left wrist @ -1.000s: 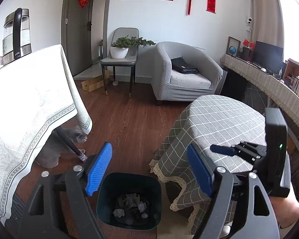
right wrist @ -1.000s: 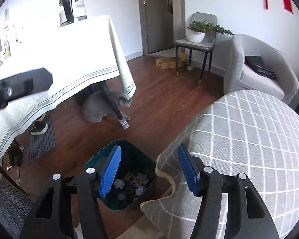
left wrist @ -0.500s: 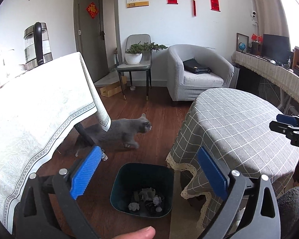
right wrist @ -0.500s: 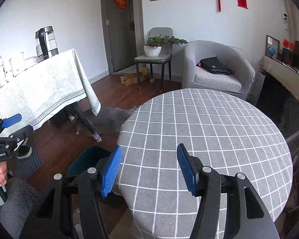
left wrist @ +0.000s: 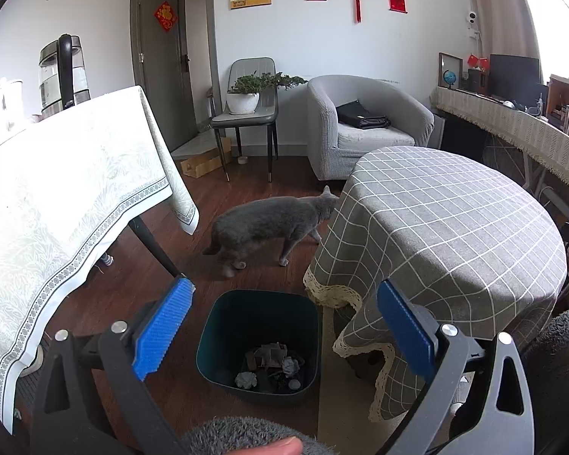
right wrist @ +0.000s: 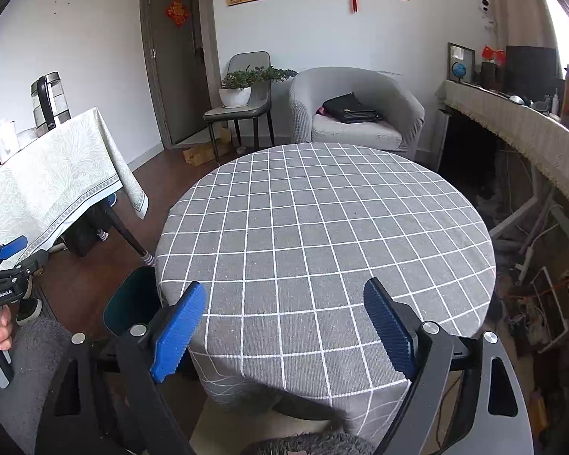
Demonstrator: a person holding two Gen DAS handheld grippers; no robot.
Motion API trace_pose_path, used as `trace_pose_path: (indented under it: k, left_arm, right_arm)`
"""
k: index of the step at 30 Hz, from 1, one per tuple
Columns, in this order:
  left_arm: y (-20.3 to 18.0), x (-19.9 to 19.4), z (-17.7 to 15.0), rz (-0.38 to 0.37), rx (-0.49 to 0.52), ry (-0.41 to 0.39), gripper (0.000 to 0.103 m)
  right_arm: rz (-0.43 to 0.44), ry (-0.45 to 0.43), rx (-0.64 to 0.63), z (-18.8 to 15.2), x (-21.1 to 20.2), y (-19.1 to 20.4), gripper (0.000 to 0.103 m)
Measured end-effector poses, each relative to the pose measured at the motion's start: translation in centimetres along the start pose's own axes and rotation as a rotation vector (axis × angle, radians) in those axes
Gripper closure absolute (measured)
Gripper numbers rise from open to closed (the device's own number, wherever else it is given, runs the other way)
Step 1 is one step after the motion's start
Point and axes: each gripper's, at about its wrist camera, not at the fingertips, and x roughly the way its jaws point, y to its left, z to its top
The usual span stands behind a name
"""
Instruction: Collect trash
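The left gripper [left wrist: 284, 326] has its jaws spread wide and empty, having just been opening. Below and between them on the floor stands the dark green bin [left wrist: 260, 341], with crumpled trash [left wrist: 271, 366] lying at its bottom, clear of the jaws. The bin sits just beside the near-left edge of the round checked worktop [left wrist: 447, 227]; a grey cat [left wrist: 269, 223] walks beyond it. The right gripper [right wrist: 284, 326], jaws also released and just widened, hovers over that worktop's bare near edge.
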Motion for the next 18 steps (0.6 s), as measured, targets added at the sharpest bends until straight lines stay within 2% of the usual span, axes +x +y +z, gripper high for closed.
trace_pose_path:
  k: [6, 10, 12, 18]
  left_arm:
    - [0.7, 0.4, -0.5, 0.001, -0.058, 0.005, 0.003]
    - [-0.1, 0.6, -0.6, 0.002, -0.03, 0.006, 0.003]
    - [-0.4, 0.6, -0.7, 0.0, -0.012, 0.006, 0.003]
    - [-0.7, 0.9, -0.8, 0.004, -0.001, 0.018, 0.003]
  right_arm:
    - [0.004, 0.005, 0.009, -1.2, -0.4, -0.8, 0.012]
    - [0.038, -0.001, -0.023, -1.8, -0.3, -0.4, 0.011]
    - [0.062, -0.029, -0.022, -1.9, -0.9, -0.5, 0.006]
    - [0.131, -0.089, -0.016, -2.2, -2.0, -0.3, 0.004]
